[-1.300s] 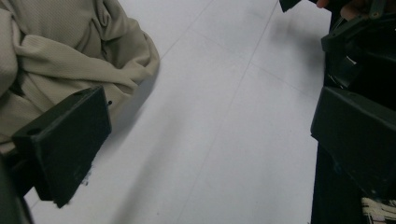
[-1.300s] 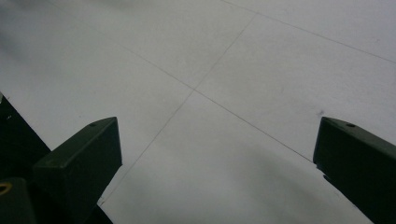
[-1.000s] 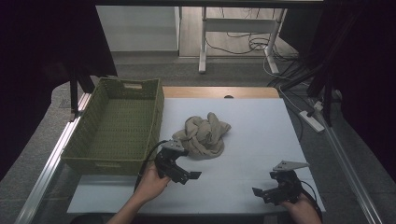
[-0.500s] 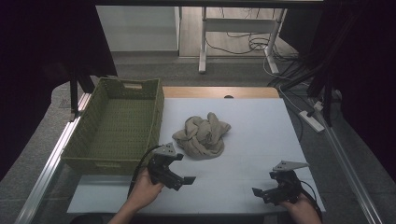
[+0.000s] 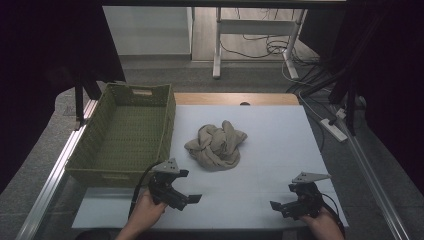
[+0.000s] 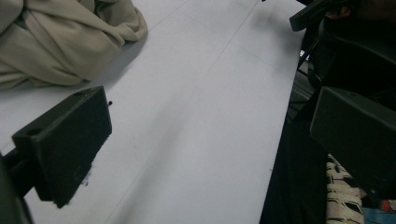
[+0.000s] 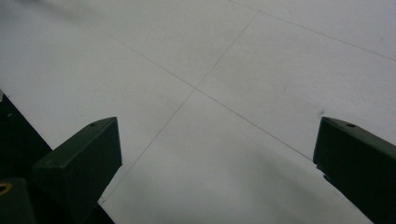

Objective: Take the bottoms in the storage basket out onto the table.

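On the white table (image 5: 280, 145), the crumpled beige cloth (image 5: 216, 146) lies beside the green basket (image 5: 125, 135), while the left gripper (image 5: 184, 199) and right gripper (image 5: 280, 207), near the front edge, are both wide open and hold nothing.

We are seeing a crumpled cloth (image 5: 216, 146) lying mid-table (image 5: 280, 130), a woven basket (image 5: 120, 135) sitting to its left at the table's edge, the left gripper (image 5: 186, 199) hovering before the basket's near corner, the right gripper (image 5: 281, 207) hanging near the front right, well apart from the cloth.
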Tool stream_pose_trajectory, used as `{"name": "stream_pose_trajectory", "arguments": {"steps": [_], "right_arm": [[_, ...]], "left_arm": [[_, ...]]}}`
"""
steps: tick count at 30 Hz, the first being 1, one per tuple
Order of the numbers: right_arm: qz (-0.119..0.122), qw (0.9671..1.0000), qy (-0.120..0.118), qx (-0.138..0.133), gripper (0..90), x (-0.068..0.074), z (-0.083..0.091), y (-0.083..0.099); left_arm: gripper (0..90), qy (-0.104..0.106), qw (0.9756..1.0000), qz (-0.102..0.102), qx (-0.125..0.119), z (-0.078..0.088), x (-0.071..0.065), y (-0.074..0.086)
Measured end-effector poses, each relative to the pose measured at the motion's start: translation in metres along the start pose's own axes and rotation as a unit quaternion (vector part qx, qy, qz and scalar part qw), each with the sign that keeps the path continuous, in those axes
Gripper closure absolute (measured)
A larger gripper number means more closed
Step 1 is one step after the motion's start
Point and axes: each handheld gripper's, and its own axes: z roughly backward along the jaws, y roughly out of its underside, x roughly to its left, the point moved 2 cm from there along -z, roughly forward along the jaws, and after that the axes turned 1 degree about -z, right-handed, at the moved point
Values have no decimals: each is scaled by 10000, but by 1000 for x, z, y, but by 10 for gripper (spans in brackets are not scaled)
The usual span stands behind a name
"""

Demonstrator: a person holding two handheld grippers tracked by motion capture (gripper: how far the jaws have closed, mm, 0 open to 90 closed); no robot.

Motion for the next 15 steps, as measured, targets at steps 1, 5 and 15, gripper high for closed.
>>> {"name": "stream_pose_trajectory", "arguments": {"steps": [1,5,15], "right_arm": [[1,10000,-3,-3,10,0,0,0],[-22,10000,-19,-37,10,0,0,0],[-30,10000,-36,-35,10,0,0,0]], "left_arm": [[0,-6,10000,21,0,1,0,2],[0,-80,10000,31,46,5,-1,7],[0,-157,9998,89,76,18,-8,25]]}}
